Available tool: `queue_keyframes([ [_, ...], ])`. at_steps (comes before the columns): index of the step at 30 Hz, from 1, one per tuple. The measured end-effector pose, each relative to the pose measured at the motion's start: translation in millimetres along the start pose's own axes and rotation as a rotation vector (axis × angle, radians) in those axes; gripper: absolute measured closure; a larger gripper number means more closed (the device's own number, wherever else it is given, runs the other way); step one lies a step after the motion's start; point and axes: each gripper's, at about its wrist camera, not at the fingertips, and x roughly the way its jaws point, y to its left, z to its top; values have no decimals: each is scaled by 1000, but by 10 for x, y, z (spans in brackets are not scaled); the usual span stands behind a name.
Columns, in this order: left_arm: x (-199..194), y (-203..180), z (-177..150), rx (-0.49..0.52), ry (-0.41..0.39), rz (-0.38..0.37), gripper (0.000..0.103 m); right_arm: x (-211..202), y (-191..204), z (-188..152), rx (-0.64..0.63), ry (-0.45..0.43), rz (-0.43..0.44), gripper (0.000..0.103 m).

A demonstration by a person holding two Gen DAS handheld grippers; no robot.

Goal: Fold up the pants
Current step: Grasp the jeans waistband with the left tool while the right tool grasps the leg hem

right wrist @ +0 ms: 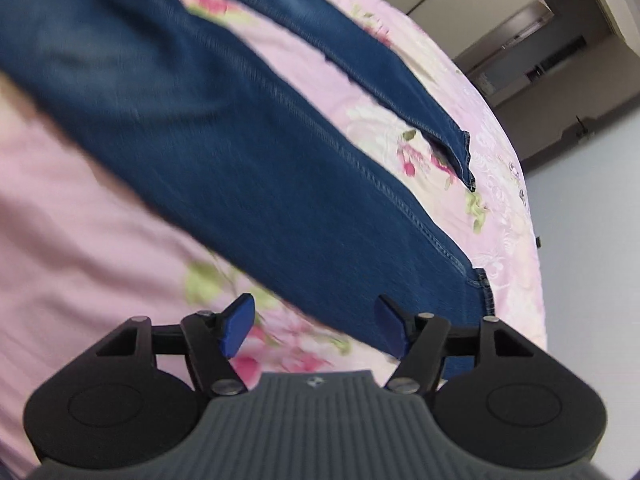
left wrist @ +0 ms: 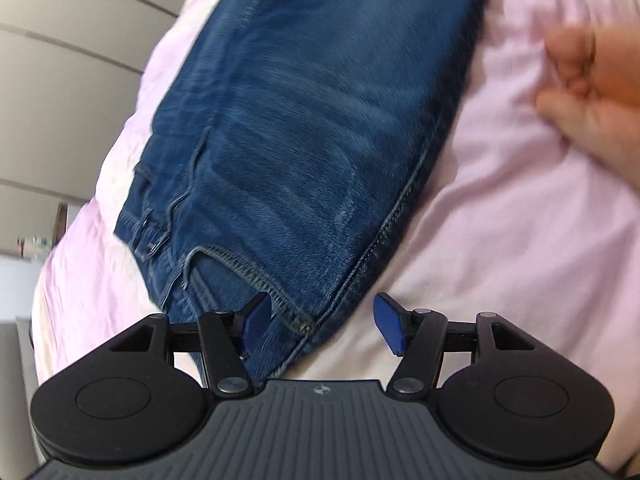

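The jeans (left wrist: 304, 120) are spread flat on the bedspread (left wrist: 500, 240), waist end nearest the left gripper (left wrist: 320, 322), whose jaws are set apart over the waistband corner, one finger over denim and the other over bare bedspread. A hand (left wrist: 596, 88) is seen to the right of the jeans, apart from them. In the right wrist view, the two legs are laid side by side with bedspread between them, and the right gripper (right wrist: 316, 328) is held over the near leg's edge by its hem (right wrist: 484, 284).
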Motion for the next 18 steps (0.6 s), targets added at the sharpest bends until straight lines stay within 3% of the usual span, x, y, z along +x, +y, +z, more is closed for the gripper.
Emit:
queue_keyframes([
  [5,165,-41,7,53,7,14,20,338,-124,-337,-133,60,-106,35],
  [7,202,-15,27,38,8,15,20,449,-164,-437,-166,53,-159,35],
  [9,208,31,38,-2,8,12,27,560,-184,-525,-185,50,-205,35],
  [11,195,79,63,-49,5,15,48,659,-217,-565,-183,42,-241,40],
  [12,178,97,70,-67,3,20,53,681,-219,-548,-184,38,-253,43],
  [14,121,132,80,-109,-10,53,75,751,-214,-541,-197,37,-279,57],
  [15,92,162,90,-135,-18,68,78,778,-210,-543,-204,40,-295,63],
  [17,-10,229,100,-199,-36,85,81,838,-252,-504,-189,72,-333,97],
  [18,-68,264,101,-227,-46,94,82,846,-297,-486,-156,89,-341,103],
])
